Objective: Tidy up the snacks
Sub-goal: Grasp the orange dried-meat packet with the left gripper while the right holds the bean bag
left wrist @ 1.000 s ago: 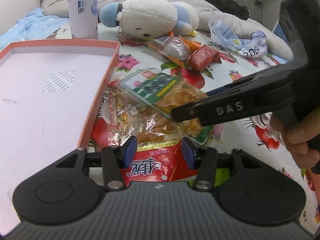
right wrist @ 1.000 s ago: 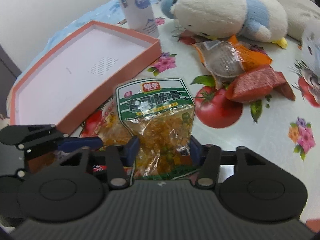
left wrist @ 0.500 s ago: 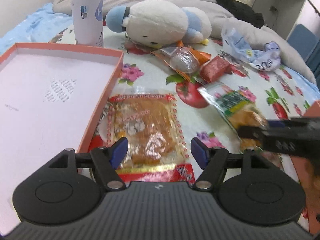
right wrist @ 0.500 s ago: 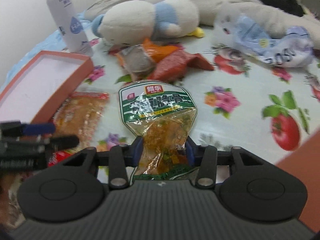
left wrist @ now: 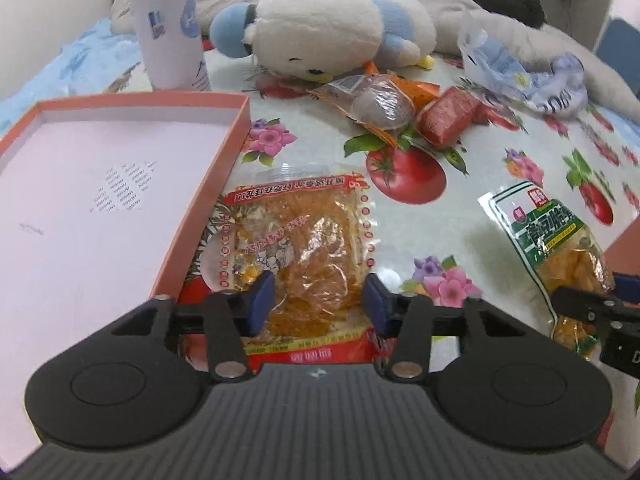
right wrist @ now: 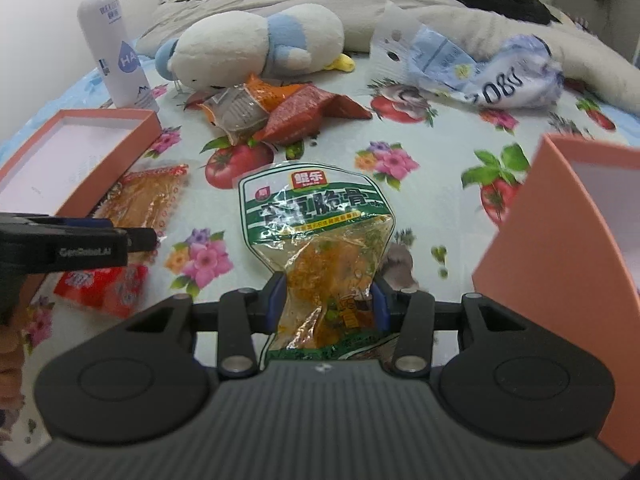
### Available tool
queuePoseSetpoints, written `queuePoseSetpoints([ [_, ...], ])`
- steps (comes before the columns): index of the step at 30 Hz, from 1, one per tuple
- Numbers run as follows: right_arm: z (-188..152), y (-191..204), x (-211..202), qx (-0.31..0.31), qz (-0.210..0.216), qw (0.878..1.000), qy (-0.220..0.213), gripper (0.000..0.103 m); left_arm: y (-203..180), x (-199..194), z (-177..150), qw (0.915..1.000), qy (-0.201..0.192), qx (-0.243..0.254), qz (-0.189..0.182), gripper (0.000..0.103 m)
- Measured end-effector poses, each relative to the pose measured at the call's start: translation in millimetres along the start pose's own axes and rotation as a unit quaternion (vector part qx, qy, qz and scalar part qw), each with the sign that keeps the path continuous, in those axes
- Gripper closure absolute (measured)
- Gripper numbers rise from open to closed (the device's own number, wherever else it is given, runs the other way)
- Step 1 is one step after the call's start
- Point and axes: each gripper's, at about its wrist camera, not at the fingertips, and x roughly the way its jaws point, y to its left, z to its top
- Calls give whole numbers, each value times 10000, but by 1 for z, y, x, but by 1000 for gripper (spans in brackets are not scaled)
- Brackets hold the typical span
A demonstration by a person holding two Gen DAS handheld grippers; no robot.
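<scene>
My right gripper (right wrist: 327, 300) is shut on a green-labelled snack bag (right wrist: 318, 236) and holds it above the flowered cloth; the bag also shows at the right of the left wrist view (left wrist: 548, 240). My left gripper (left wrist: 318, 302) is open, its blue pads either side of an orange snack packet (left wrist: 298, 248) lying flat beside the pink tray (left wrist: 120, 184). The packet also shows in the right wrist view (right wrist: 140, 204). Further back lie a clear-and-orange packet (left wrist: 380, 104) and a red packet (left wrist: 448, 120).
A second pink box (right wrist: 568, 248) stands at the right. A plush toy (left wrist: 320, 36), a white spray can (left wrist: 168, 24) and a crumpled plastic bag (left wrist: 520, 72) sit at the back. Bedding lies behind them.
My right gripper lifted the green bag off the orange packet and carried it rightward toward the second pink box. My left gripper opened wider and came down over the orange packet.
</scene>
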Motion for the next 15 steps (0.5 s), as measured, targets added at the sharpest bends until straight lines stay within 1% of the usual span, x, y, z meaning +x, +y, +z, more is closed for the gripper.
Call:
queuePoseSetpoints([
  [2,-5,1,-7,63,11,10000,-43,57,-4,-4,-2,10000,-21,60,13,61],
  [3,-7,2,-12,86,32,9999,-73,57,-6,-7,-4,10000,-39,81,6,63],
  [4,-9,3,-17,110,28,9999,-106,57,-7,-10,-5,9999,-53,87,4,68],
  [6,-13,4,-25,128,-2,9998,-145,57,-8,-18,-11,9999,-68,47,-84,70],
  [7,-15,4,-30,140,0,9998,-155,57,-9,-22,-14,9999,-76,26,-120,73],
  [8,-18,4,-35,156,10,9997,-169,57,-9,-27,-18,9998,-81,-6,-169,89],
  [11,-25,2,-50,203,-27,9995,-226,57,-13,-48,-28,9994,-161,-68,-289,95],
  [15,-35,-1,-72,271,-46,9991,-312,57,-13,-67,-42,9985,-195,-182,-468,98],
])
